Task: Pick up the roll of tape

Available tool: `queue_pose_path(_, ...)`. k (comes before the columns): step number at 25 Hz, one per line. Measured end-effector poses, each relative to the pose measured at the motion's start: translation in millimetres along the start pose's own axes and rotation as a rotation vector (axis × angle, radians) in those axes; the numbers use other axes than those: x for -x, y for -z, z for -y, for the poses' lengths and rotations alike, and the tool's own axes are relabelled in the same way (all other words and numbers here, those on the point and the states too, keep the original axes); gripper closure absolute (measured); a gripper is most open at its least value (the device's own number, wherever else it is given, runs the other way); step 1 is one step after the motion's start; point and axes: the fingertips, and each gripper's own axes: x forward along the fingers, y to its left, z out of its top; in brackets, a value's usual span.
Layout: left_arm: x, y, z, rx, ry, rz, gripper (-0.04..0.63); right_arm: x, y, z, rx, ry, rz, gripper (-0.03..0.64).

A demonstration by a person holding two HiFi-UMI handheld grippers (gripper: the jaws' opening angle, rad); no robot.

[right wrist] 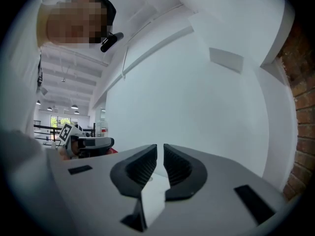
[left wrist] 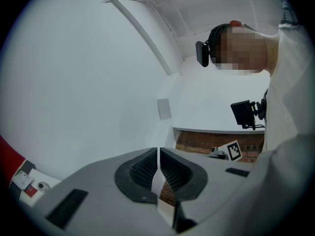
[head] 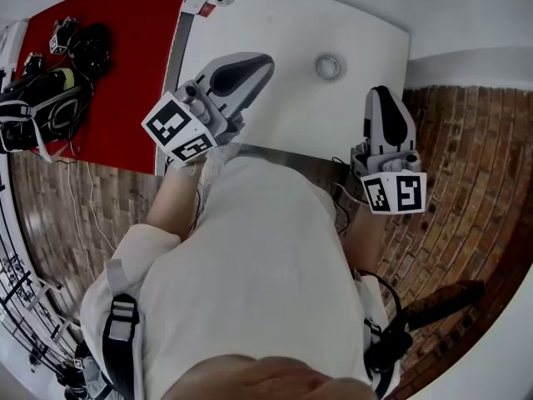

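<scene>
While my left tool (head: 263,62) and right tool (head: 381,91) sit shut, empty, tape roll (head: 330,66) lies between them, right looks nearer.

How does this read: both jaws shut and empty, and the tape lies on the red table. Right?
One slip: the tape lies on the white table, not the red table. The head view shows it. The rest holds: the left gripper and right gripper both have their jaws shut and empty.
</scene>
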Motion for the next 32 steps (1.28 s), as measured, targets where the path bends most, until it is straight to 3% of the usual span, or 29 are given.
queue_pose_path(10, 7.8, 20.8, -37.1, 0.086, 0.026, -0.043, 0.588, -42.4, 20.8, 16.7, 0.090, 0.014, -0.191, 0.577)
queue_pose_path(16, 3.9, 48.8, -49.5, 0.140, -0.021, -0.061, 0.588, -64.6, 61.1, 29.9, 0.159, -0.094, -0.362, 0.462)
queue_pose_path(24, 11.3, 89.4, -67.6, 0.216, -0.141, -0.086, 0.588, -94.4, 129.0, 40.2, 0.252, -0.254, -0.610, 0.421)
queue_pose_path(32, 14.4, 132.0, -87.8, 0.300, -0.189, -0.098, 0.588, -116.1, 200.1, 42.8, 0.336, -0.371, -0.804, 0.377)
